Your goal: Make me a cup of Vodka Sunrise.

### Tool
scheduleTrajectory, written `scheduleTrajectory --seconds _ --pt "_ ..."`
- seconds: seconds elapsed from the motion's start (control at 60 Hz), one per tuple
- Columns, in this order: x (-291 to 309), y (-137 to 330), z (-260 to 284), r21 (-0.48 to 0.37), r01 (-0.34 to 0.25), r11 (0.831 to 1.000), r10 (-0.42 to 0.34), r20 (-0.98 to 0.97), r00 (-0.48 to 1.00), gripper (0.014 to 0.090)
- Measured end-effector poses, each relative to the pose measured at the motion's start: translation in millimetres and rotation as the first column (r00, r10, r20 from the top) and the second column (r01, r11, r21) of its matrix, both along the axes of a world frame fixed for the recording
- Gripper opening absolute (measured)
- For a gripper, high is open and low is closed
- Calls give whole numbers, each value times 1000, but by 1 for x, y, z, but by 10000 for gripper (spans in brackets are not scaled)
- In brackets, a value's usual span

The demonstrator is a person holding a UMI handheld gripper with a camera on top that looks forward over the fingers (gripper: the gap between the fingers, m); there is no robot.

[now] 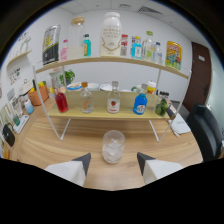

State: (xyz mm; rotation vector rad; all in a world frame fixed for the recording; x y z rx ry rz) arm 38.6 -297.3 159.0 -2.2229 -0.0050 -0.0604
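We see a clear glass (113, 146) holding ice cubes standing on the wooden worktop (45, 145), just ahead of our gripper (113, 161) and centred on the gap between its fingers, which are spread wide and touch nothing. Beyond the glass, a two-tier shelf (110, 113) carries bottles: on the lower tier a red-liquid bottle (61, 100), an amber bottle (86, 99), a clear red-labelled bottle (114, 98) and a blue bottle (141, 101).

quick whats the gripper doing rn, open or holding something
Gripper: open, holding nothing; the glass of ice stands on the table just ahead of the fingertips, in line with the gap between them.
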Motion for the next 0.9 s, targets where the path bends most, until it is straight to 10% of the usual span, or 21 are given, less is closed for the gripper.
scheduleTrajectory --seconds 0.5,0.9 --pt "-39 -44 -17 -9 27 1000 -27 -17 999 856" --pt "-152 50 21 227 -55 972 82 -114 990 866"
